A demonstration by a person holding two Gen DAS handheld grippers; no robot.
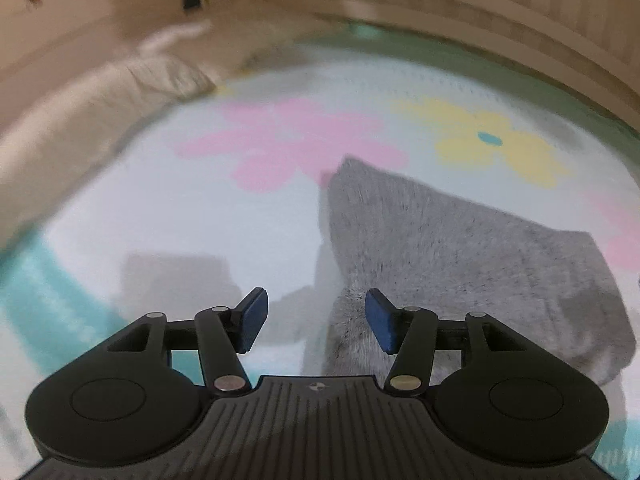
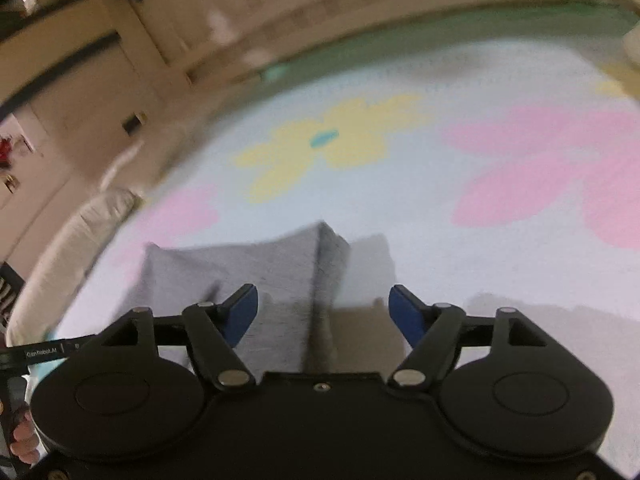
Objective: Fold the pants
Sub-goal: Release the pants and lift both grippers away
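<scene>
Grey fleecy pants (image 1: 440,248) lie folded into a thick block on a pale bedspread with pink and yellow flowers (image 1: 180,208). My left gripper (image 1: 316,296) hovers open over the pants' near left edge; the cloth shows under the gap and behind the right blue pad (image 1: 380,320), and neither pad presses on it. In the right wrist view the same pants (image 2: 240,264) sit low and left of centre. My right gripper (image 2: 323,292) stands wide open above their right folded edge, with nothing gripped. Both views are motion-blurred.
A cream pillow or bolster (image 1: 80,120) runs along the bed's left side, also visible as the bolster (image 2: 72,240). A wooden slatted frame (image 1: 520,12) bounds the far edge. Bare bedspread (image 2: 460,208) stretches beyond the pants. A person's fingers (image 2: 24,440) show at the lower left.
</scene>
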